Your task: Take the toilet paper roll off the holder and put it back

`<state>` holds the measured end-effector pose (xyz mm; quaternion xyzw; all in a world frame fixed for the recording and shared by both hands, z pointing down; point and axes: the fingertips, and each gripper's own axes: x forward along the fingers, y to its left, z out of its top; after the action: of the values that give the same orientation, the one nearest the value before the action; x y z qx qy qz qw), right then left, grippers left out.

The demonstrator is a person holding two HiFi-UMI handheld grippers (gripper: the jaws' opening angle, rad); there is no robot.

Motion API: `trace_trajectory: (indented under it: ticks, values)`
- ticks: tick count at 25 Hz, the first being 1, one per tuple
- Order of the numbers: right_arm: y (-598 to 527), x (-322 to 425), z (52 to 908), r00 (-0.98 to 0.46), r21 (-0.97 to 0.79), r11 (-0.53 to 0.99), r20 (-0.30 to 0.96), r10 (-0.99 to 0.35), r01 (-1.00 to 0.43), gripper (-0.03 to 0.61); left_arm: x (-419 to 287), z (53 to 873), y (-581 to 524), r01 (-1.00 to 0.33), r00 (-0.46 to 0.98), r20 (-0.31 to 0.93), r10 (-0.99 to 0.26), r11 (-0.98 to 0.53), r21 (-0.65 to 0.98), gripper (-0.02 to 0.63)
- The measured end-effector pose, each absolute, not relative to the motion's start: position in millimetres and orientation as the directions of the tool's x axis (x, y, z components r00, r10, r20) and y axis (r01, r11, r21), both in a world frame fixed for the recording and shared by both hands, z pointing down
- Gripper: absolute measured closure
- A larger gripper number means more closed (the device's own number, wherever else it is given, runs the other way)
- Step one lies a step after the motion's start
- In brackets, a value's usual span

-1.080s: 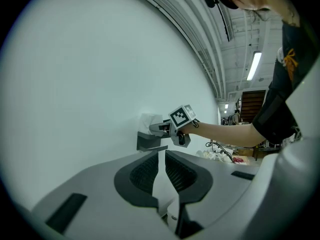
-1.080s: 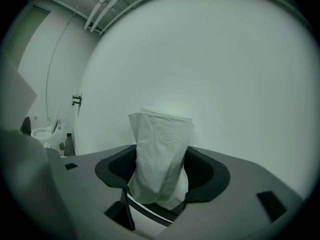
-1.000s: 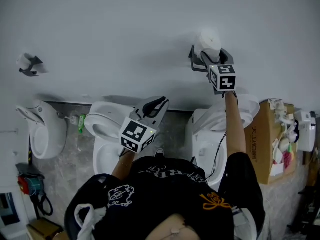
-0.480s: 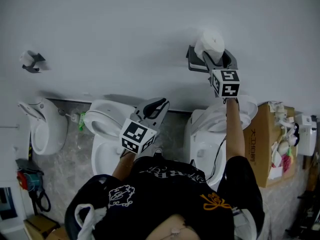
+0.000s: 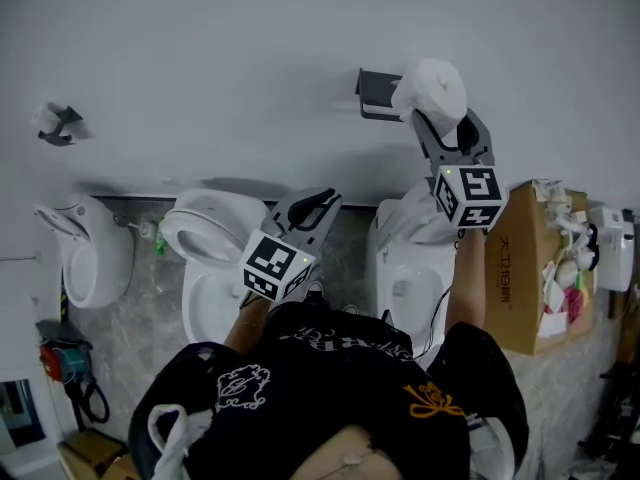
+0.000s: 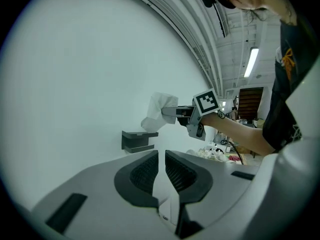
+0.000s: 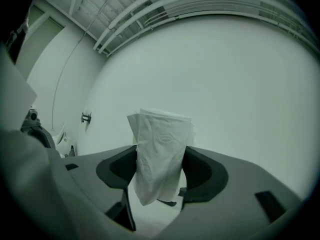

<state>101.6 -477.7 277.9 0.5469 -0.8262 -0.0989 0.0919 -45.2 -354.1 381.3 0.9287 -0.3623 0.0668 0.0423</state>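
Note:
The white toilet paper roll [image 5: 432, 88] is off the wall, just right of the dark, bare holder [image 5: 378, 93]. My right gripper [image 5: 440, 113] is shut on the roll. In the right gripper view the roll [image 7: 160, 149] fills the space between the jaws, with a loose sheet hanging down. My left gripper [image 5: 310, 206] hovers lower, to the left, over a toilet. Its jaws are shut with nothing between them. The left gripper view looks past my left gripper [image 6: 161, 156] at the holder [image 6: 137, 139], and the roll [image 6: 160, 111] is beside it.
A white wall fills the top of the head view. Below it stand white toilets [image 5: 215, 258] [image 5: 415, 268] and another bowl [image 5: 85, 258] at the left. A second wall holder [image 5: 55, 126] is at far left. A cardboard box [image 5: 525, 268] of clutter stands at the right.
My right gripper has pulled the roll off the holder and carried it to the right and slightly up. The holder now shows bare. The left gripper shifted a little.

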Motion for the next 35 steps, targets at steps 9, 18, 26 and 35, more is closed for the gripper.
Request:
trace_trajectory:
  ticks: [9, 18, 26, 35]
  values:
    - [-418, 128, 331, -0.351, 0.177, 0.364, 0.100, -0.931, -0.915, 0.295, -21, 381, -341, -0.659, 0.745, 0.156, -0.649, -0.752, 0.018, 0.565]
    - [-379, 127, 411, -0.332, 0.067, 0.356, 0.233, -0.914, -0.932, 0.295, -20, 381, -341, -0.671, 0.732, 0.161, -0.662, -0.741, 0.010, 0.565]
    - [-366, 120, 445, -0.335, 0.035, 0.362, 0.302, -0.893, -0.932, 0.295, -16, 380, -348, -0.674, 0.731, 0.152, -0.665, -0.738, 0.013, 0.565]
    - [-380, 128, 424, -0.334, 0.070, 0.366, 0.280, -0.900, -0.928, 0.295, -18, 381, -360, -0.684, 0.725, 0.137, -0.675, -0.729, 0.023, 0.565]
